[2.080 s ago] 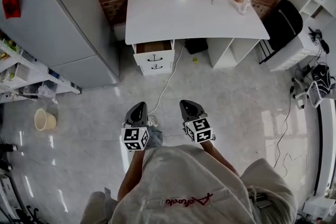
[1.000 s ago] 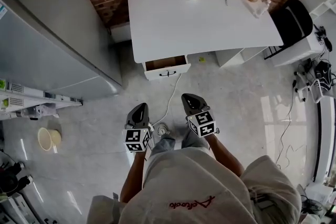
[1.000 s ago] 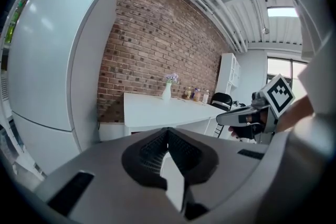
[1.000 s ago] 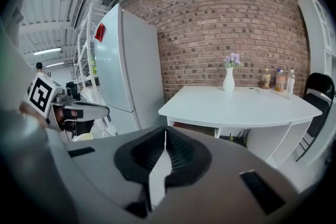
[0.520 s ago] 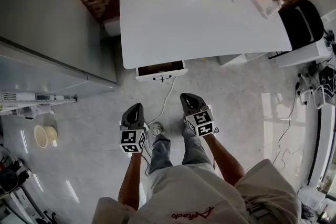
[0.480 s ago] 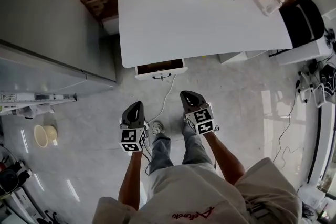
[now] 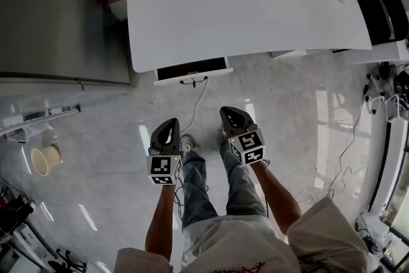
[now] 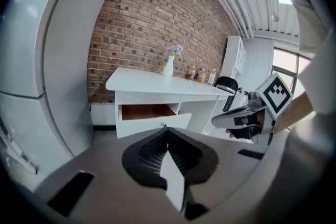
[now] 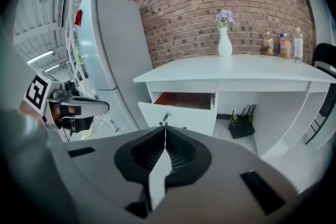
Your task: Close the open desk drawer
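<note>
Left gripper (image 8: 167,127): jaws pressed together, tips meeting, nothing between them. Right gripper (image 9: 165,126): likewise shut tip to tip and empty. Neither one touches anything. In the head view both are held side by side in front of the person's legs, above bare floor (image 7: 287,118).

Step in hand, as judged: the approach. No contact with the drawer (image 7: 192,75) yet, so the closing push is not begun.

Next move, as judged: carry one gripper forward to the white drawer front, set the closed tips flat against it near the dark handle (image 7: 193,81), and push straight in along the slide. Closed jaws suit this, with no grasp needed. A push off to one side could skew the drawer on its runners, so a central contact looks better.

Drawer position: top drawer at the left end of the white desk (image 7: 243,3), pulled out from under the desktop, brown inside showing. It lies ahead of both grippers and well apart from them, floor between. In the left gripper view it sits just above the jaw tips and a little to the left. In the right gripper view its front and handle sit almost directly above the tips.

Surroundings: a grey fridge (image 7: 57,9) stands just left of the desk. A white cable (image 7: 198,102) runs across the floor from under the drawer towards the feet.
</note>
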`<state>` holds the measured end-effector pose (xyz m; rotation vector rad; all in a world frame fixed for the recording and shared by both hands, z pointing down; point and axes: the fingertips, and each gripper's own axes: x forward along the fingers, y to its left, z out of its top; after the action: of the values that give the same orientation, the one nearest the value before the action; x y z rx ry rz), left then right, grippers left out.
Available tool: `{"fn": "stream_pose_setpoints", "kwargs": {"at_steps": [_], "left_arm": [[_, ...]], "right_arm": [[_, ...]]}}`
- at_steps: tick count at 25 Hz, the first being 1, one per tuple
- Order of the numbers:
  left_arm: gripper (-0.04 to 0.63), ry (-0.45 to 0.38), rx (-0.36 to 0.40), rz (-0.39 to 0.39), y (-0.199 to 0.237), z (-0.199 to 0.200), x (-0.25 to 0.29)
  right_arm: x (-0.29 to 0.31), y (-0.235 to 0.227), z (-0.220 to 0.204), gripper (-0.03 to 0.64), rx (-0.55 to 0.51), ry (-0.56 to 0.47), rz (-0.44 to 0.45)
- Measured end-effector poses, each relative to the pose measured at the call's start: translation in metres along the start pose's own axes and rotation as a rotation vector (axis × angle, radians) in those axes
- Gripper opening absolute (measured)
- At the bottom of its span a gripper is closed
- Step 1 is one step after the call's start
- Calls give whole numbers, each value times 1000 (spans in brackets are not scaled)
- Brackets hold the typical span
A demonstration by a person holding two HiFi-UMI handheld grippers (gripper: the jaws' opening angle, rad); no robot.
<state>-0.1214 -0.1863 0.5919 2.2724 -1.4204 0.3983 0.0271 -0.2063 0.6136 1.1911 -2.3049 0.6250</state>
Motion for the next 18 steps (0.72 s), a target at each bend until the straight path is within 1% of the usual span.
{"fn": "stream_pose_setpoints", "kwargs": {"at_steps": [5,8,10,12,14,15,16,17,18], "left_arm": [[12,70,-69,-8,6,-78,10],[12,115,-102,-6,8,-119,12],[12,127,-108,-6,10,-138,19],[12,133,-103,-6,13,-149,24],[12,133,-120,-3,16,-153,24],[12,121,-159,-6,18,-152,24],[12,97,-224,-16,21,-150,24],[12,59,-315,-38,24,-146,26],[12,7,-429,-68,26,-140,29]], "right_arm": [[27,9,-79,18,24,98,8],[37,16,-119,18,33,147,19],[46,15,-138,18,25,166,20],[54,14,-149,18,20,174,15],[55,15,-151,18,57,166,19],[55,16,-149,18,109,150,31],[55,16,-144,18,186,123,55],[57,16,-137,20,284,88,91],[58,15,-128,20,399,48,136]]}}
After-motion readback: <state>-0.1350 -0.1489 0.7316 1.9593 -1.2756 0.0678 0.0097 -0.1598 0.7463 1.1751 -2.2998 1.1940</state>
